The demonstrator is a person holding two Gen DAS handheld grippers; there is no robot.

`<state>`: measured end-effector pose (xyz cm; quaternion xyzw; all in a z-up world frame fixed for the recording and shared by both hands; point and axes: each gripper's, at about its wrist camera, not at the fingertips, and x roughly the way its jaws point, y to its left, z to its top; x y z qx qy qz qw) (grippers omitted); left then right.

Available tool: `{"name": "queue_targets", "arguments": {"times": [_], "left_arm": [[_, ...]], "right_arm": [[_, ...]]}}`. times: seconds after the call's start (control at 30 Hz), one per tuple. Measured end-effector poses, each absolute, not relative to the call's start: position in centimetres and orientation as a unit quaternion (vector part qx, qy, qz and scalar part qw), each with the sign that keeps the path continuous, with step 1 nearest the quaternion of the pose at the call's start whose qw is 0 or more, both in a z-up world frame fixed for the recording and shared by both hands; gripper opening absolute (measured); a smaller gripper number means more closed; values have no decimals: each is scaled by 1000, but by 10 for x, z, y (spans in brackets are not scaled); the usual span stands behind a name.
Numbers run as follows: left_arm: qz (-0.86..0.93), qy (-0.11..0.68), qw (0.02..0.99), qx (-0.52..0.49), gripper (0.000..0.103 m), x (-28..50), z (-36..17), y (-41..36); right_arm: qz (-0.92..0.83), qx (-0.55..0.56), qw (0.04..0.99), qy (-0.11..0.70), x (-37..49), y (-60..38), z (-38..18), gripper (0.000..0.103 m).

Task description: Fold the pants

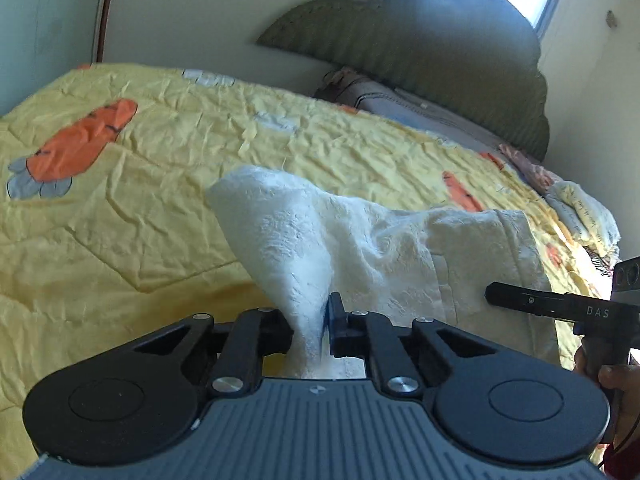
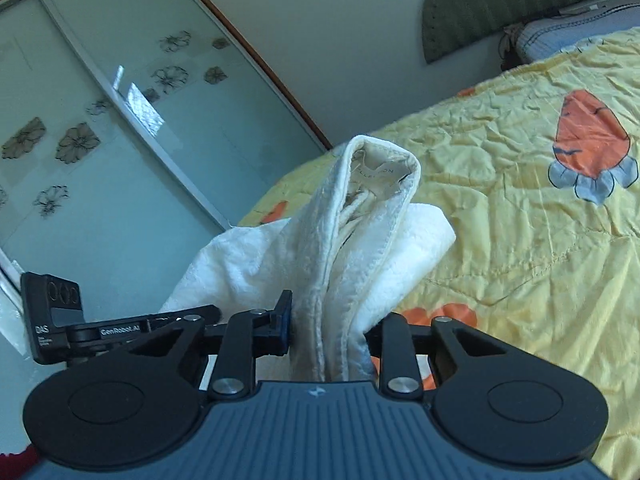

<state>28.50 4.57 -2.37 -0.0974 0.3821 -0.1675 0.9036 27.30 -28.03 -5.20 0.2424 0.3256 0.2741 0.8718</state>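
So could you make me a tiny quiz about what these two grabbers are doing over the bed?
1. True or false: the left gripper is shut on the white pants.
2. Which part of the pants does the right gripper pinch? A) the waistband end with label and drawstring B) a loose sock C) the quilt
3. Fill in: the yellow quilt is printed with orange ____.

Key: 1 true. 2 A: the waistband stands up beyond the fingers in the right wrist view. 3 carrots.
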Motion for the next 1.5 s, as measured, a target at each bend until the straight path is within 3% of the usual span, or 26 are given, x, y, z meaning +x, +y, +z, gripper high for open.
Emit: {"name": "queue_targets", "arguments": {"times": [0.07, 0.1, 0.2, 0.3, 0.47, 0.57, 0.7, 0.73, 0.83, 1.03, 1.1, 1.2, 1.27, 1.4, 1.5], "left_arm": [[-151, 391, 904, -86, 28, 291, -38, 45], [-145, 388, 907, -80, 46, 290, -41, 46], [-125, 372, 917, -74, 51, 275, -37, 53], [-104, 362, 923, -76, 60, 256, -25, 62], [-82, 343, 934, -60, 73, 210, -19, 63], [-43, 353, 935, 9, 76, 209, -37, 51], [-4, 328, 945, -7, 79, 189, -24, 65], [1, 319, 948, -7, 79, 182, -19, 67], [5, 310, 951, 1, 85, 155, -6, 64], [-19, 335, 941, 41, 88, 108, -14, 45], [-25, 345, 937, 52, 88, 97, -19, 44], [-30, 348, 936, 48, 88, 88, -25, 48], [-29, 350, 936, 38, 88, 88, -28, 48], [-30, 351, 936, 20, 88, 89, -38, 41], [-32, 356, 934, 23, 88, 92, -46, 31]], "right_arm": [[227, 244, 867, 370, 286, -282, -72, 47], [218, 256, 861, 381, 288, -286, -80, 50], [207, 275, 867, 360, 270, -303, -78, 52], [126, 195, 924, 305, 228, -301, -47, 57], [272, 113, 916, 273, 179, -260, -27, 58], [246, 79, 911, 322, 183, -239, -43, 58], [182, 100, 929, 307, 162, -238, -37, 59], [184, 99, 932, 297, 150, -236, -34, 61], [186, 78, 939, 278, 118, -221, -25, 82], [206, -23, 935, 288, 60, -165, -12, 82], [257, 17, 925, 280, 41, -158, 5, 82], [415, 218, 849, 242, 27, -176, 31, 85], [446, 289, 822, 205, 29, -187, 33, 101], [233, 151, 930, 241, 52, -177, 6, 103], [131, 50, 947, 288, 75, -164, -36, 102]]}}
